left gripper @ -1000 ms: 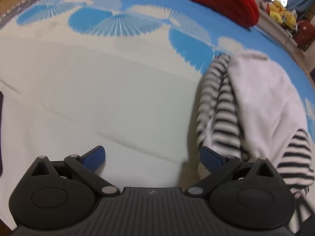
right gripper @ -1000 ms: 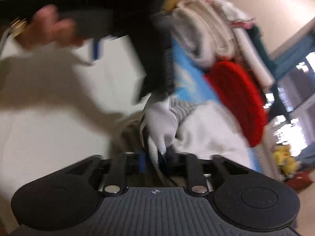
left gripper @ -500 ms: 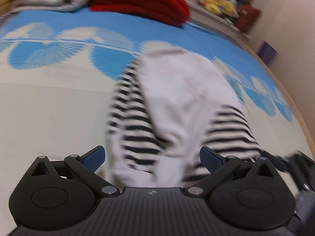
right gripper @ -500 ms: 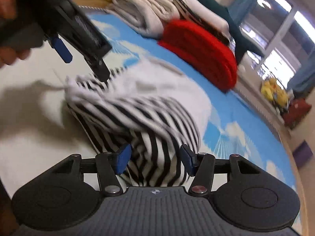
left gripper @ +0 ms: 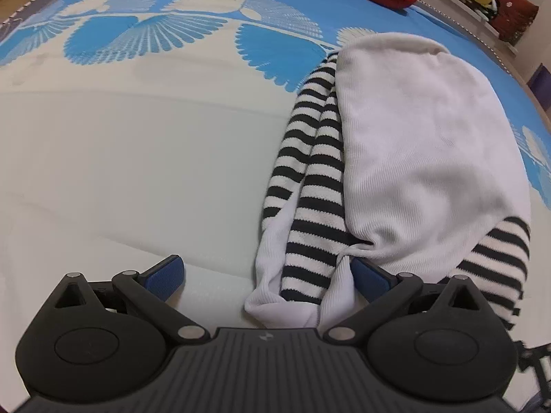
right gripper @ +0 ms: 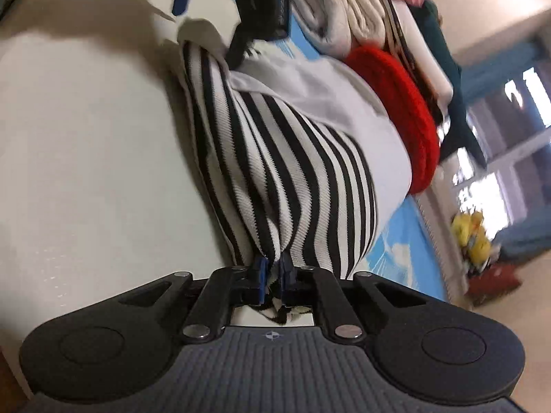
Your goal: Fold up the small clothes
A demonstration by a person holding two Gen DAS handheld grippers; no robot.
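Garment: striped garment laid on bedspread, partly folded | right gripper: jaws closing, striped edge pinched between pads | left gripper: fingers spread wide, white cuff between, nothing gripped

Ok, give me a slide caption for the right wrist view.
Right gripper closing on a bunched fold of the striped garment lying on the bed.

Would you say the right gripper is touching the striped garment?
Touching. The right wrist view shows the right gripper with its jaws closing, a fold of the striped garment pinched between them.
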